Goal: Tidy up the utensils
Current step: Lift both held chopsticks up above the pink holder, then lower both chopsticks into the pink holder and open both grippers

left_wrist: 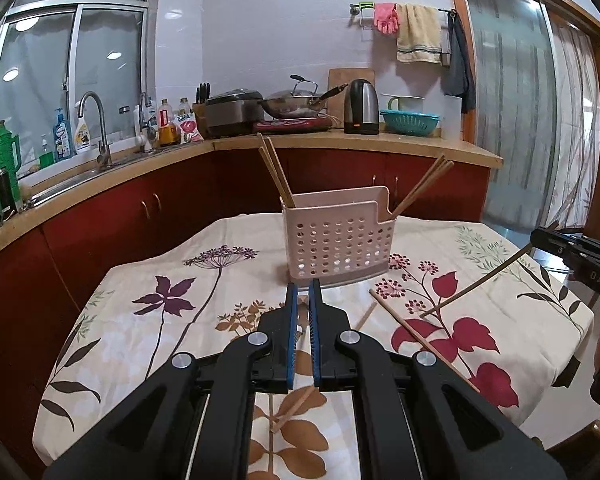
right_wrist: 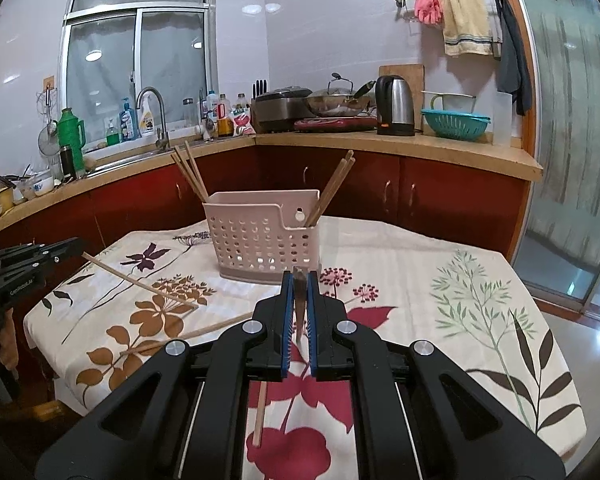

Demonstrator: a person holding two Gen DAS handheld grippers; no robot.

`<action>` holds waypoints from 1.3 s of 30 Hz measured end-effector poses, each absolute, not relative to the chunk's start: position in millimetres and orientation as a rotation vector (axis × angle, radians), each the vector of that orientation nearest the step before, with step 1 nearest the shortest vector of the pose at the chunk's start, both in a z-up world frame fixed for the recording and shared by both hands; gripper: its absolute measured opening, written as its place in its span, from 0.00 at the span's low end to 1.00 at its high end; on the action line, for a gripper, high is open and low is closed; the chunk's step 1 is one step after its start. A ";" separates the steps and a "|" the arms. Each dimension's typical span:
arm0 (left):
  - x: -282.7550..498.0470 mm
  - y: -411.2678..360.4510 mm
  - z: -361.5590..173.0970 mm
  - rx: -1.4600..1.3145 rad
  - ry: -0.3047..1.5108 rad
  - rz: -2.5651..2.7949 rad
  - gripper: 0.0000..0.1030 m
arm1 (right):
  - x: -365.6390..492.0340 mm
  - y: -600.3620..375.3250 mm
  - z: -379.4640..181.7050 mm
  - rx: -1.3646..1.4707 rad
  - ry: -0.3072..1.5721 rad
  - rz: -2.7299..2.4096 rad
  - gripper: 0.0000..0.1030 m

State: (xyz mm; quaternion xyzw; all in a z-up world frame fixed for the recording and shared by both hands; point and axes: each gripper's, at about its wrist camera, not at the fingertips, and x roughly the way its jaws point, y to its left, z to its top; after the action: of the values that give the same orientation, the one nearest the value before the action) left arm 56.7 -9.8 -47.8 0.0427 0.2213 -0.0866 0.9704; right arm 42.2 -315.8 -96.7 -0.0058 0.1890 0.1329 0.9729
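**Chopstick sorting at a cloth-covered table, read left to right.** The left gripper (right_wrist: 78, 250), at the left edge of the floral-printed tablecloth (right_wrist: 460, 264), has its jaws pinched down on one end of a pale, slender wooden chopstick (right_wrist: 140, 282). The stick slants away from it and down towards the cloth.

At the middle of the table, towards the far edge, stands the pale pink perforated plastic utensil holder (left_wrist: 336, 248). One bundle of brown wooden chopsticks (left_wrist: 276, 176) leans out of its left end, and a second bundle (left_wrist: 420, 188) leans out of the notched right end.

A loose wooden chopstick (left_wrist: 424, 340) lies diagonally on the cloth in front of the holder, right of centre. At least one more lies nearer the front edge, partly hidden by the grippers.

At the right edge, the right gripper (left_wrist: 534, 238) is likewise clamped on a thin chopstick (left_wrist: 476, 286), whose free end hangs low over the cloth.

Handling, as a judgement:
- The sticks are probably light, stiff and smooth, so they may pivot or slip in a narrow pinch.
- A hold near the thicker end, with the stick tipped upright, would suit lowering it into a compartment.
- The holder is probably light too, and a sideways knock could tip it
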 end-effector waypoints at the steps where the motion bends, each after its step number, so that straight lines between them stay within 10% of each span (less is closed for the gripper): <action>1: 58.7 -9.3 -47.3 0.085 0.448 -0.177 0.06 | 44.4 -314.8 -95.9 -0.015 0.379 0.269 0.07; 39: 126.4 -19.8 56.4 0.052 0.138 -0.264 0.06 | 122.4 -305.2 7.9 0.030 0.061 0.349 0.07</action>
State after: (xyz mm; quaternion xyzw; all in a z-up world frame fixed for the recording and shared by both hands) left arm 126.4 -19.8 56.4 0.0258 0.0685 -0.1315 0.9886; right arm 122.4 -305.2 7.9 0.0151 0.0306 0.1734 0.9843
